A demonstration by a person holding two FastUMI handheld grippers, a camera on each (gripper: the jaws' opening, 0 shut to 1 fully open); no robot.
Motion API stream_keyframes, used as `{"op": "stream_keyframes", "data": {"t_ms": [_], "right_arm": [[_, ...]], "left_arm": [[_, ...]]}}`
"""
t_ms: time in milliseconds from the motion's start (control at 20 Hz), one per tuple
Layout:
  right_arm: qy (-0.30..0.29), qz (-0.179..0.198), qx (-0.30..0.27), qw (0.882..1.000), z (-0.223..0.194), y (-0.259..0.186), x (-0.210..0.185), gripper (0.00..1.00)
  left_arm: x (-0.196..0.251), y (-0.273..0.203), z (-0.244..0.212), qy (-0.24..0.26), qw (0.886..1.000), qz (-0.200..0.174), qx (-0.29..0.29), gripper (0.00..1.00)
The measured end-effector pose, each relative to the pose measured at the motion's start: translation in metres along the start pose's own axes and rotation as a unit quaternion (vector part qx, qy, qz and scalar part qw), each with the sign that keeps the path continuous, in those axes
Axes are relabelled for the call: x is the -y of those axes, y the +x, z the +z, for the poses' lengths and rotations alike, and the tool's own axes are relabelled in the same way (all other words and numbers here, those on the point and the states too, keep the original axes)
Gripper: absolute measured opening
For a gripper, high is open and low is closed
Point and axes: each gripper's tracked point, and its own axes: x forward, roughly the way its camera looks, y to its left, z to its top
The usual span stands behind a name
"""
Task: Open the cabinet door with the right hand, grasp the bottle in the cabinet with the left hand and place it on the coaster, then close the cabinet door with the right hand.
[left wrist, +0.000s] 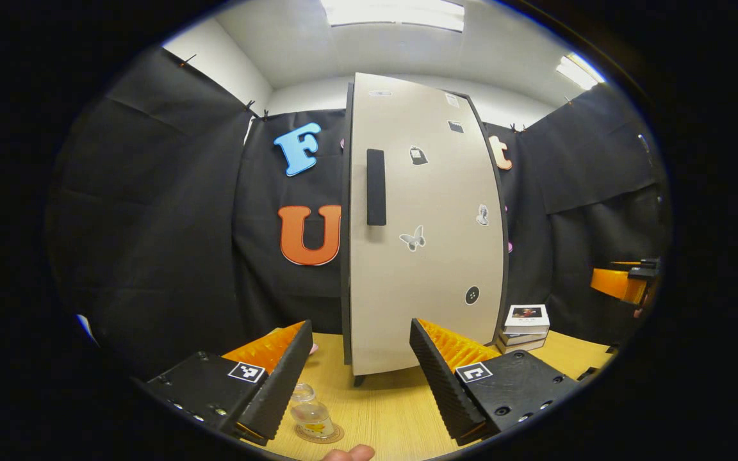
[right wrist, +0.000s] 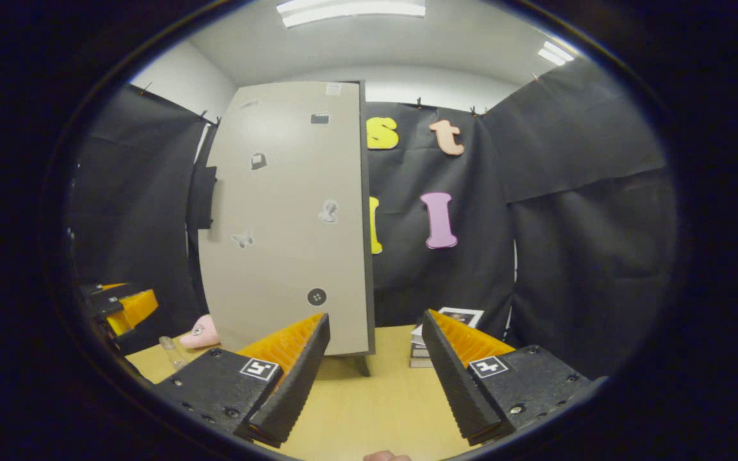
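Left gripper view: door (left wrist: 426, 224) looks shut | bottle (left wrist: 310, 413) on coaster (left wrist: 324, 435), worktop (left wrist: 382, 416) | left tool (left wrist: 359, 378) & right tool (right wrist: 375, 371) both open, empty | task looks ~done.

Both views face the closed cabinet (left wrist: 423, 224) from nearby, low.

we see the left gripper (left wrist: 360, 378) open before the closed cabinet door (left wrist: 426, 224), the bottle (left wrist: 310, 415) on its coaster (left wrist: 334, 436) near the table's (left wrist: 382, 410) front edge.
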Motion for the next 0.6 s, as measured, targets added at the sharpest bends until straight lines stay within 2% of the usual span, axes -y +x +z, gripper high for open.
{"op": "stream_keyframes", "data": {"t_ms": [250, 350, 400, 450, 600], "right_arm": [[0.003, -0.022, 0.000, 1.000, -0.001, -0.010, 0.019, 0.93], [0.019, -0.021, 0.007, 1.000, 0.003, -0.011, 0.020, 0.89], [0.025, -0.019, 0.009, 0.999, 0.005, -0.011, 0.019, 0.93], [0.029, -0.018, 0.010, 0.999, 0.006, -0.010, 0.019, 0.89], [0.032, -0.016, 0.010, 0.999, 0.007, -0.008, 0.019, 0.89]], "left_arm": [[0.006, -0.001, 0.006, 0.006, 1.000, -0.007, 0.009, 0.92], [0.007, -0.003, 0.007, 0.007, 1.000, -0.008, 0.008, 0.92], [0.007, -0.004, 0.007, 0.006, 1.000, -0.008, 0.008, 0.92], [0.006, -0.005, 0.007, 0.005, 1.000, -0.007, 0.009, 0.92], [0.006, -0.006, 0.007, 0.006, 1.000, -0.006, 0.010, 0.92]]}}
